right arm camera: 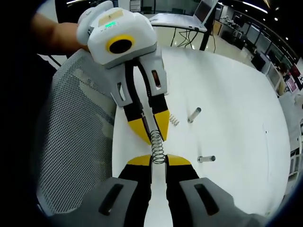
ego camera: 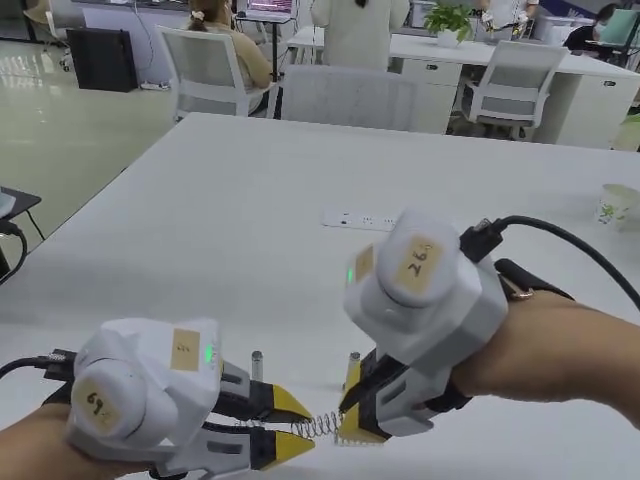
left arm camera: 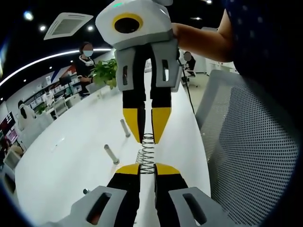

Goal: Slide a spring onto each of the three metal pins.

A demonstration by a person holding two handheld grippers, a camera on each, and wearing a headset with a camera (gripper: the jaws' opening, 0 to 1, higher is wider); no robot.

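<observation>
Head view: spring [ego camera: 322,425] near level, axis spanning left gripper [ego camera: 298,428] to right gripper [ego camera: 352,418]; each clamps one end, tips facing.

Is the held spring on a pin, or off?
Off. The spring spans the tips of the left hand-held gripper and right hand-held gripper, clear of the bare pins.

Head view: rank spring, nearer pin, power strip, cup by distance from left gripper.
1. Coiled metal spring, in the left gripper's fingers.
2. Upright metal pin, just behind it.
3. White power strip, mid-table.
4. White paper cup, far right edge.
</observation>
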